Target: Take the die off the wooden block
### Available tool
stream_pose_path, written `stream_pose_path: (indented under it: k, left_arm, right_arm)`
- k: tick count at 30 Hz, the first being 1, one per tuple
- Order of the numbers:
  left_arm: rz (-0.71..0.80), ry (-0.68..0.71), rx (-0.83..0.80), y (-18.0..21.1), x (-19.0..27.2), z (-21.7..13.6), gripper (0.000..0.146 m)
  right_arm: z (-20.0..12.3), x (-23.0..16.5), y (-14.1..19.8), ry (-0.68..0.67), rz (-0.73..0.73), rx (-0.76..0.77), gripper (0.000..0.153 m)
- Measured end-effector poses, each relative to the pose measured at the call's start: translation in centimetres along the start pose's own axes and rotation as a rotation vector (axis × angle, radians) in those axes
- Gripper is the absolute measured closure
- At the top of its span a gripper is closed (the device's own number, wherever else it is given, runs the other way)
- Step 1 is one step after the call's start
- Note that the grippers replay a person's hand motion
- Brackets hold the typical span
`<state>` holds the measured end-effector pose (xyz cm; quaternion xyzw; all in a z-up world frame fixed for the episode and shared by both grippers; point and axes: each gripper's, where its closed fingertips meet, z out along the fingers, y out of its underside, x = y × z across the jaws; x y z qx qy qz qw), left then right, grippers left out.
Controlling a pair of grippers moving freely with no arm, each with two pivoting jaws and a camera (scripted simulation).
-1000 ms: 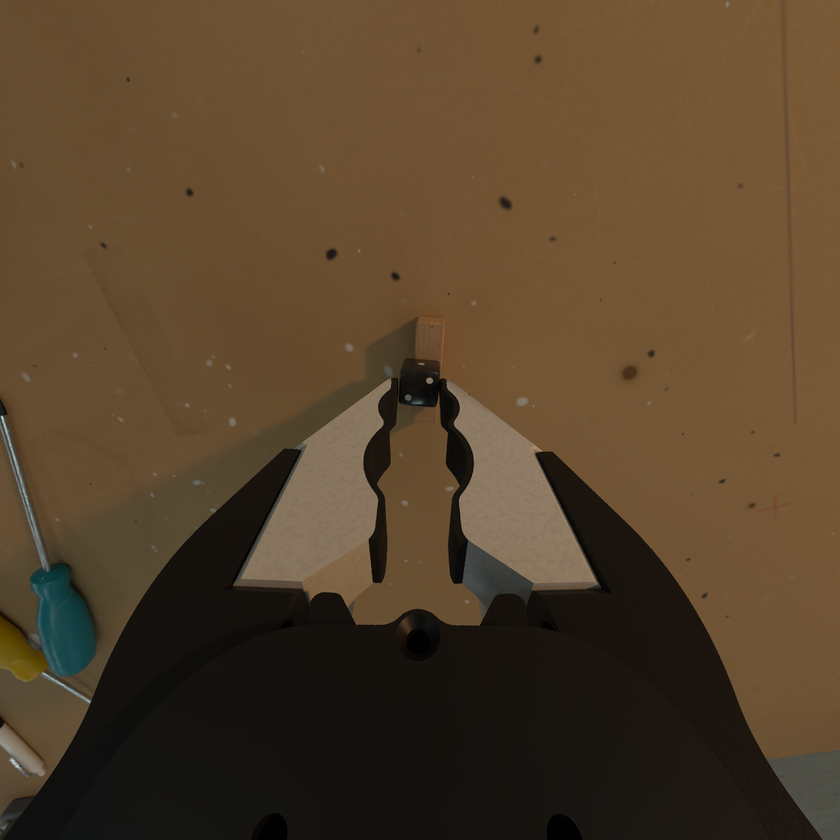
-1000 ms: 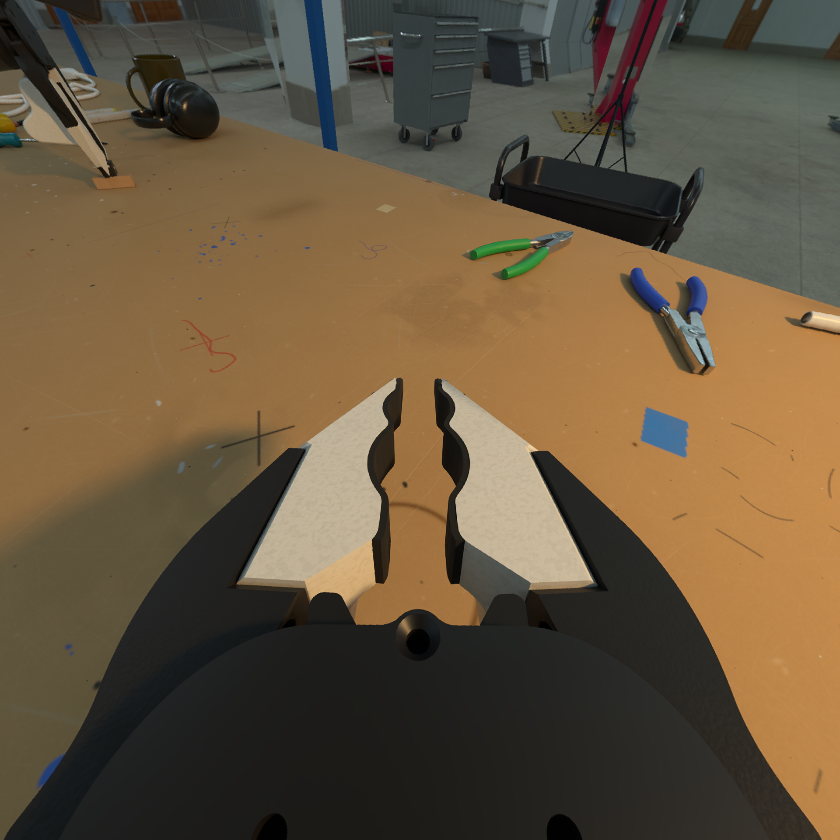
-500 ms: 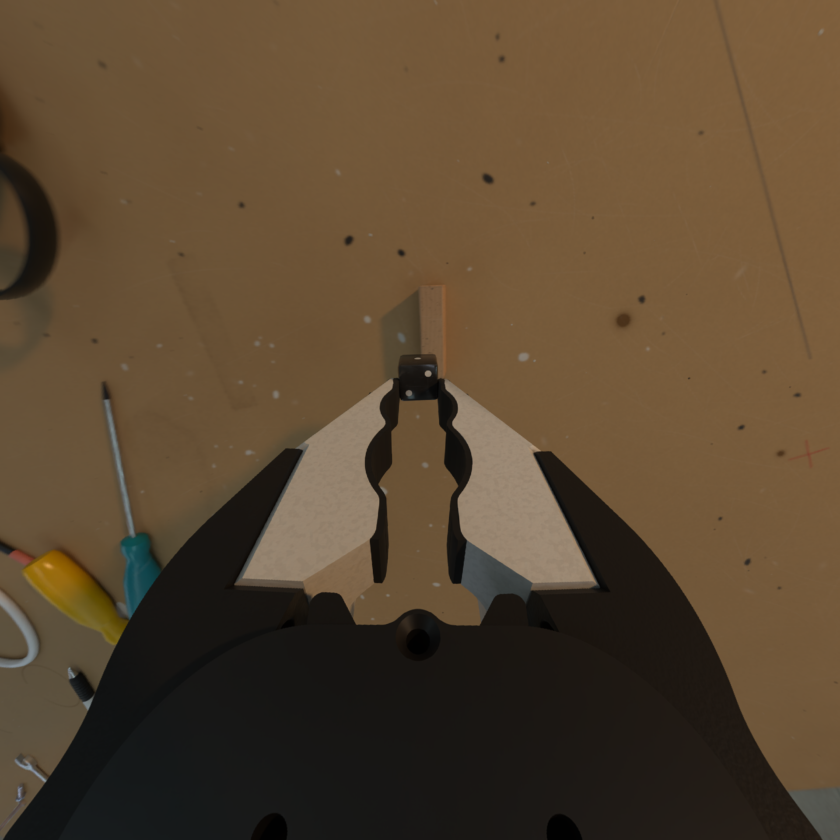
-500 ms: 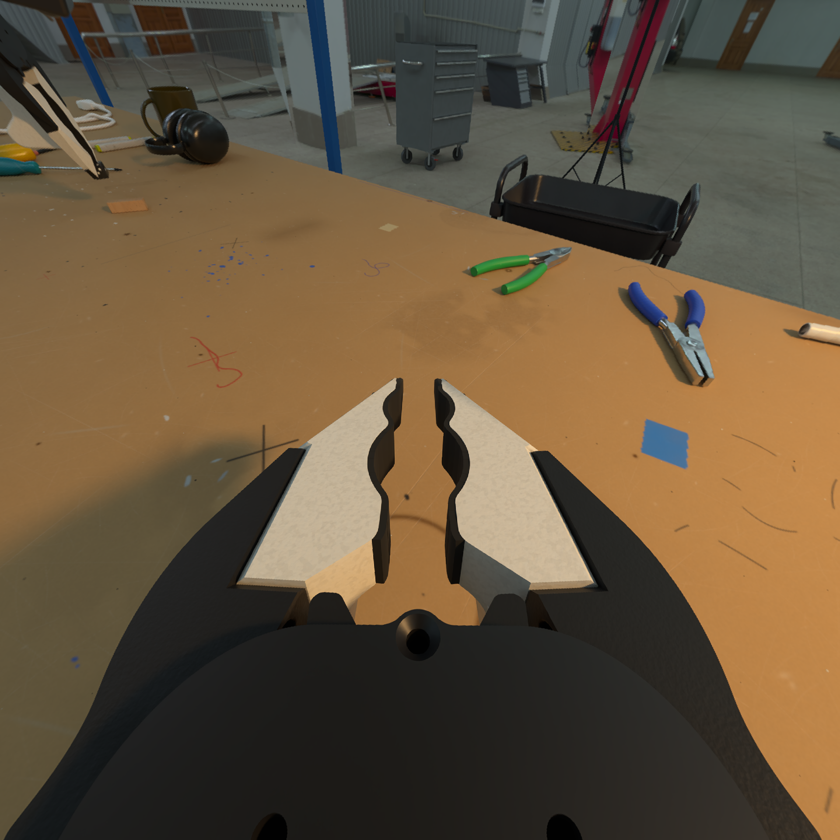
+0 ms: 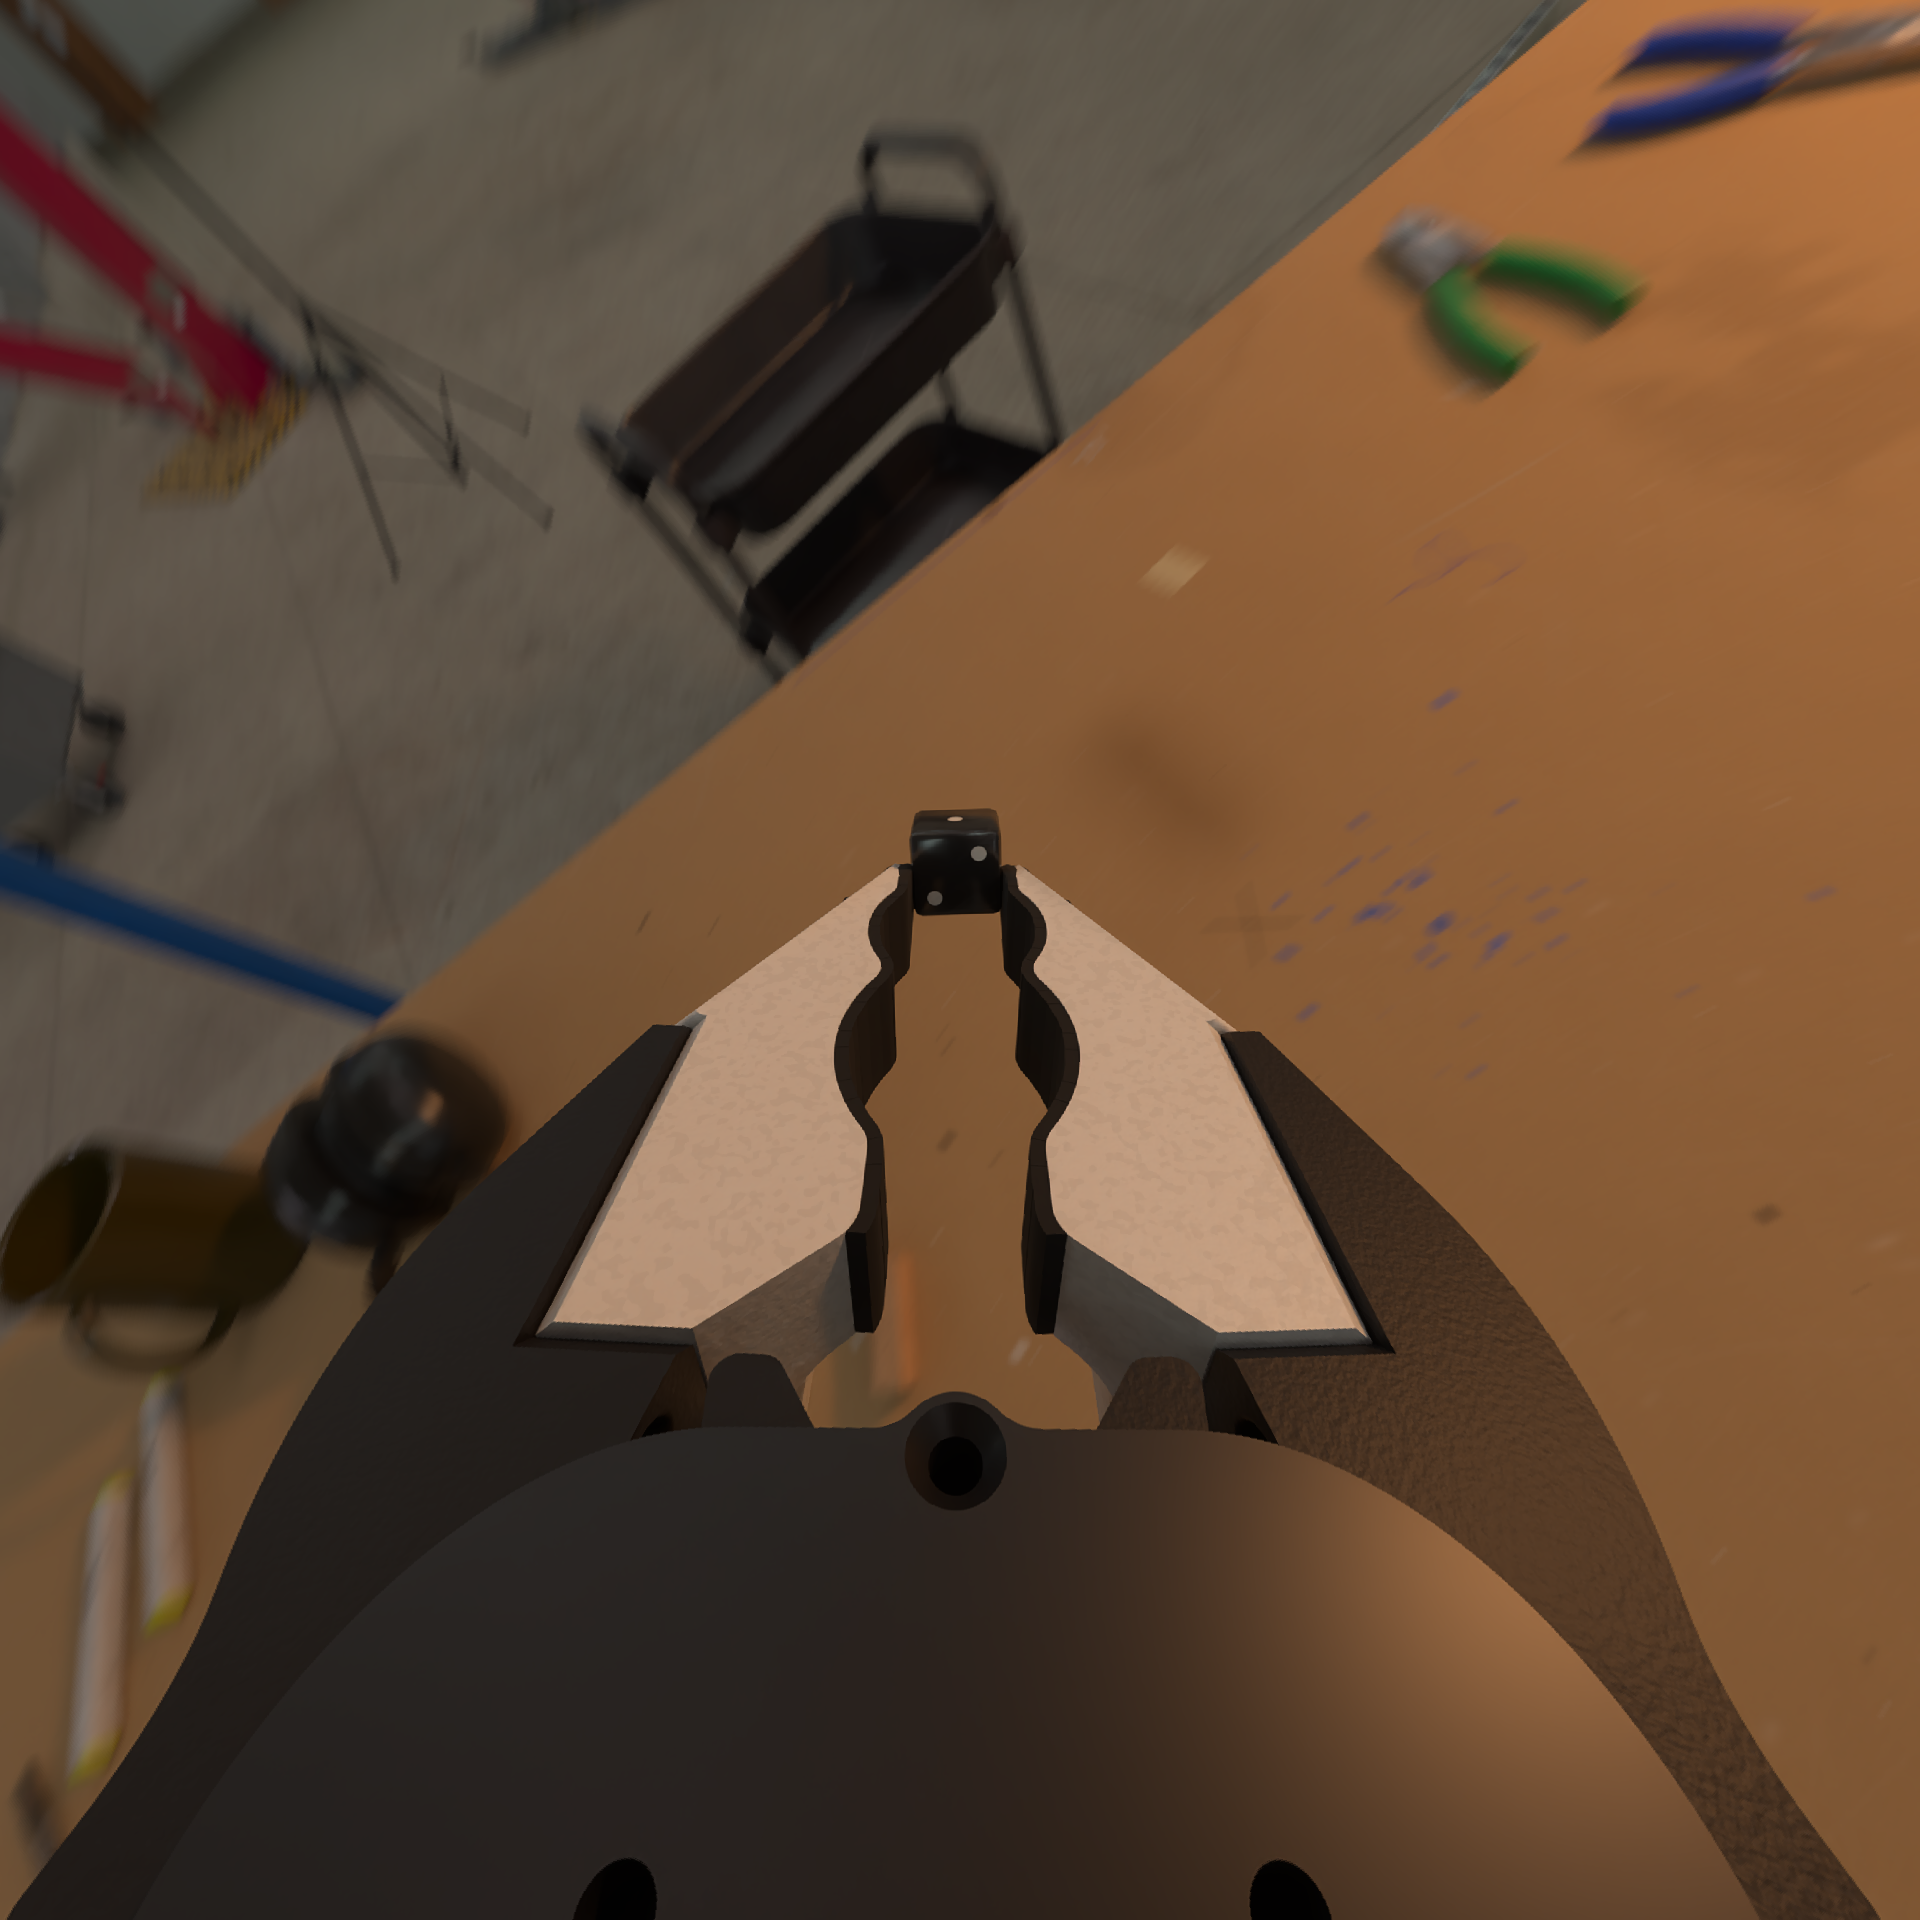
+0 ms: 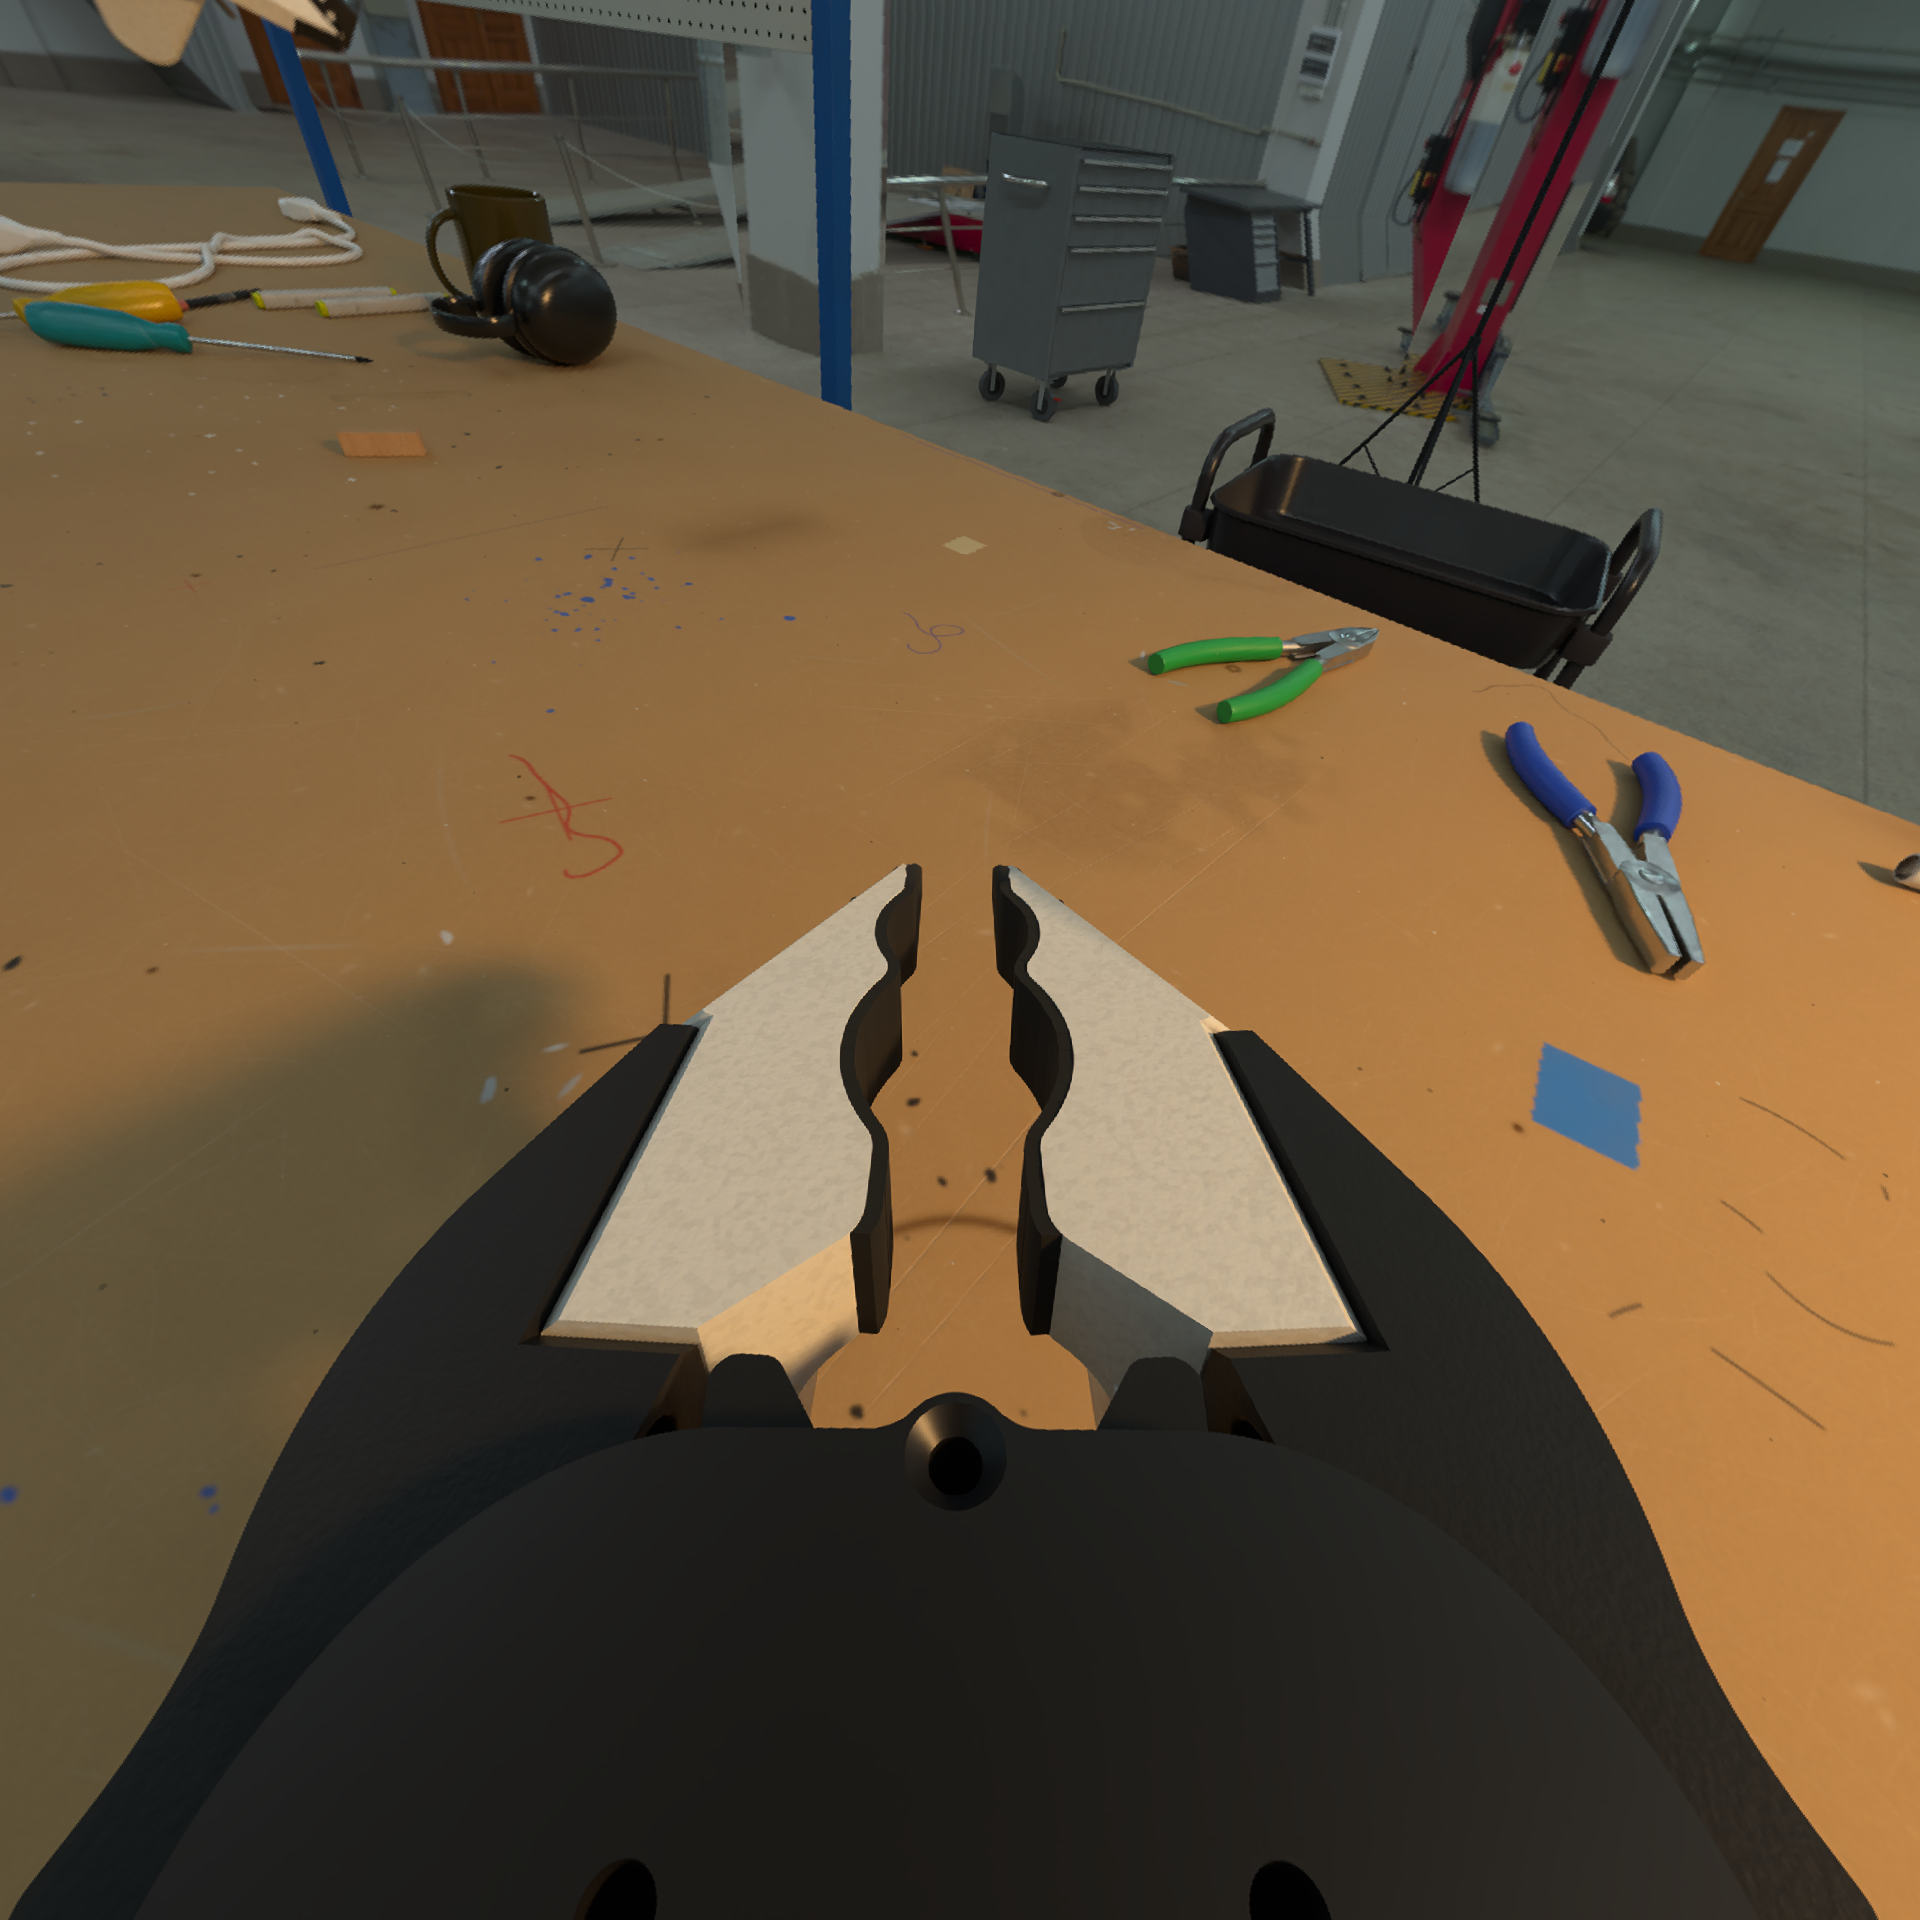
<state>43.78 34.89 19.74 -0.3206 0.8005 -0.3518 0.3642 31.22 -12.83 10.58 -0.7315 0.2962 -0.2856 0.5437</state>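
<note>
The left gripper (image 5: 956, 883) has its two fingertips closed onto the sides of a small black die (image 5: 954, 864) with white pips, pinching it at the very tips with the rest of the channel between the fingers empty; the die sits up in the air above the brown workbench (image 5: 1455, 1039), touching nothing but the fingertips. Below and left in the blurred left wrist view lie black earmuffs (image 5: 379, 1132) and a dark mug (image 5: 94, 1236), and farther off green-handled pliers (image 5: 1507, 301). The right gripper (image 6: 956, 883) hovers low over the bench with its fingers a narrow gap apart and nothing between them. Beyond it, to the right, rest blue-handled pliers (image 6: 1610, 842) and a blue patch of tape (image 6: 1587, 1103). Far off to the left, the flat wooden block (image 6: 381, 445) lies alone on the bench, its top bare, well apart from a teal-handled screwdriver (image 6: 114, 327) and a white rope (image 6: 208, 244).
</note>
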Motion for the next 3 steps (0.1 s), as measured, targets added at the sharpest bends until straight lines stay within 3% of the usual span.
stream_pose_path:
  k: [3]
  left_arm:
    - [0.074, 0.098, 0.16, -4.6, 6.6, 1.2, 0.13]
  right_arm:
    - [0.1, -0.3, 0.0, -0.001, -0.009, 0.0, 0.139]
